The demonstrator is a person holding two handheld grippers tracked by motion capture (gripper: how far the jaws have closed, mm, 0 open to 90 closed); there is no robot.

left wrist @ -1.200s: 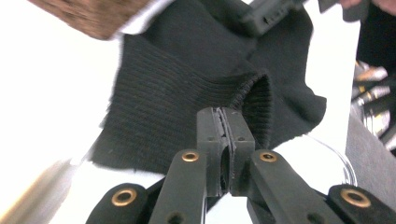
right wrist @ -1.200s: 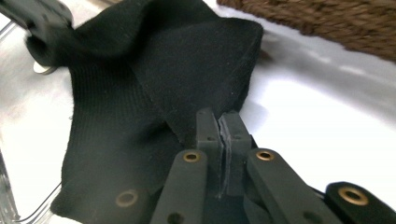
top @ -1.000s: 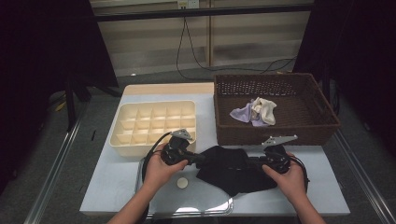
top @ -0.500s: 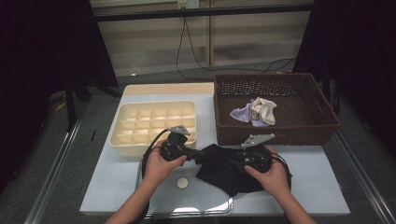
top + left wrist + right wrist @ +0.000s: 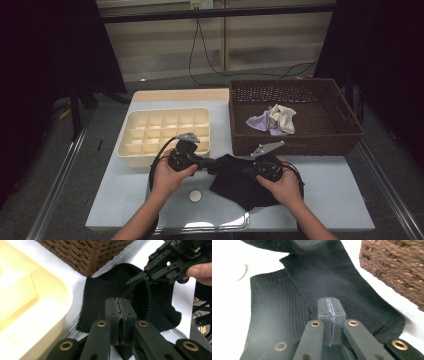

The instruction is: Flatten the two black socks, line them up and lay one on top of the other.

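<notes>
A black knitted sock point(image 5: 235, 182) lies on the white table between my two hands, bunched up near the front edge. My left gripper point(image 5: 212, 164) points right at its left edge; its jaws point(image 5: 120, 305) stand pressed together with the knit point(image 5: 100, 292) caught at their tips. The right gripper point(image 5: 247, 171) points left over the sock. Its jaws have just been closing and now meet point(image 5: 331, 306) on the black fabric point(image 5: 332, 275). In the left gripper view the right gripper point(image 5: 131, 280) pinches the top of a raised fold.
A cream compartment tray point(image 5: 131, 131) sits left of the sock, close to my left hand. A brown wicker basket point(image 5: 295, 145) stands behind it at the right, with light purple and cream socks point(image 5: 274, 120) inside. A small white disc point(image 5: 195, 196) lies near the front edge.
My right hand has slid left over the black sock towards the left gripper, and the sock has bunched narrower. The left hand has stayed put.
</notes>
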